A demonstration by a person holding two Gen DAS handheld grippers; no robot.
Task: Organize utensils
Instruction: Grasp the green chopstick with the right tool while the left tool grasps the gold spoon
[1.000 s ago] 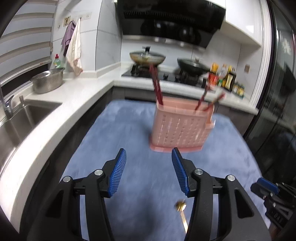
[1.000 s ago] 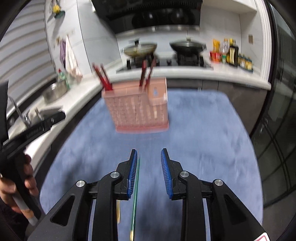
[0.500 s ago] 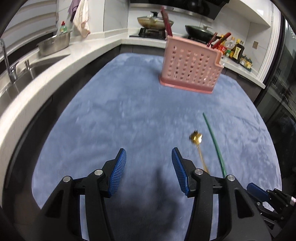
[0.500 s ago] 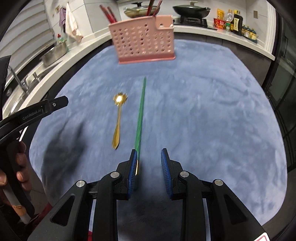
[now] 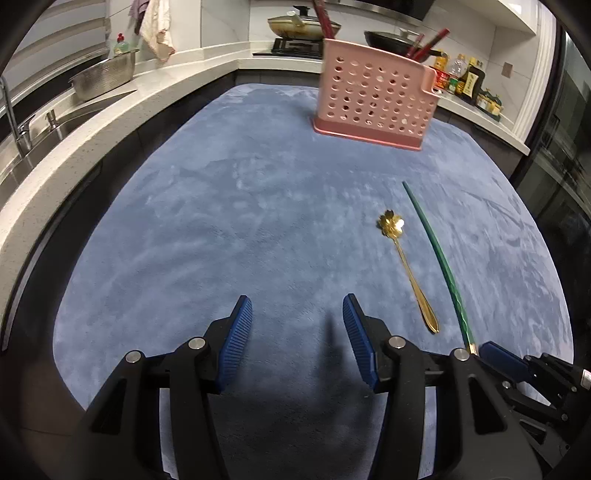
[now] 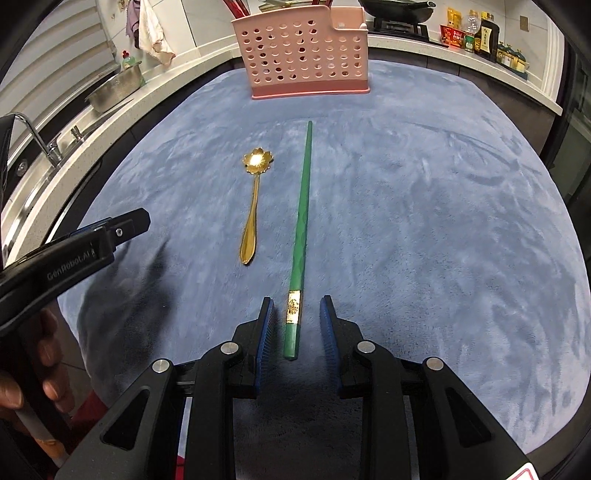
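Right gripper [image 6: 296,310] hovering low over the blue plush mat [image 6: 424,206], jaws standing slightly apart, straddling the butt end of the green chopstick [image 6: 302,229] without pinching it; a gap showing on either side of the stick. Chopstick lying flat on the mat, pointing away toward the pink perforated utensil holder [image 6: 303,55] standing upright at the far edge of the mat. Gold flower-bowl spoon [image 6: 253,206] lying just beside the chopstick on its left, roughly parallel, not touching it. Red chopsticks [image 5: 424,40] sticking up out of the holder.

Left gripper [image 5: 297,317] hanging over bare mat to the left of the spoon, jaws spread, gripping nothing. Fingers [image 6: 48,354] of a hand wrapping its handle, seen at the left edge of the right wrist view.

White worktop [image 5: 110,118] curving round the mat, carrying a steel bowl [image 5: 103,77], sauce bottles [image 6: 480,33] and a hob with pans [image 5: 303,26].
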